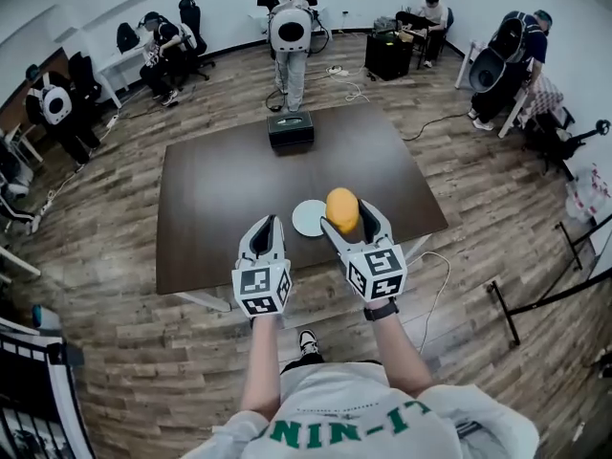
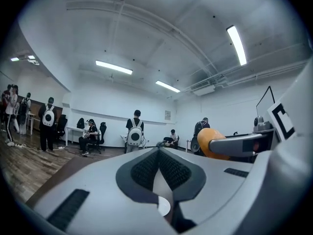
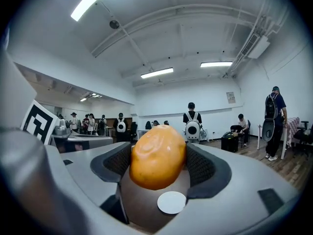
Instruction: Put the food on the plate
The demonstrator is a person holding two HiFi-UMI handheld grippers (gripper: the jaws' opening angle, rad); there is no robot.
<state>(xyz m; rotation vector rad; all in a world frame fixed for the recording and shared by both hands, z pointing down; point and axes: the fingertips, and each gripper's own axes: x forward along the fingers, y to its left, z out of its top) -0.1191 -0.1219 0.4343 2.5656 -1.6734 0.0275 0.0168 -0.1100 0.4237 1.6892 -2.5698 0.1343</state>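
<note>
Closest in: white shirt front and two bare forearms, cut off by the bottom of the head view. Just beyond, left gripper [image 1: 267, 224] and right gripper [image 1: 350, 220], side by side above the near edge of the dark brown table [image 1: 220, 189].

Right gripper: pinching an orange-yellow oval food piece [image 3: 157, 156] across its middle, pads pressed into both flanks, long axis roughly upright. Probably a toy potato or a bun; hard to settle from the smooth skin alone. Gripped at the waist, most likely to stop it rolling out during the carry. Held up off the table, overlapping the right rim of the small white plate [image 1: 306, 218] in the head view; not yet set down.

Left gripper: pressed together at the tips, nothing between, just left of the plate, seemingly idle and clear of the drop path.

Plate: close to the table's near edge, a little right of centre, bare. At the far edge, black box [image 1: 290, 129], well apart, no part in the job by the look of it.

Hard to judge: height of the food above the plate, given the steep downward look. Right part of the plate hidden behind food and jaw. Hands hidden under the marker cubes. In both gripper views, only a small patch of white plate between the jaws.
</note>
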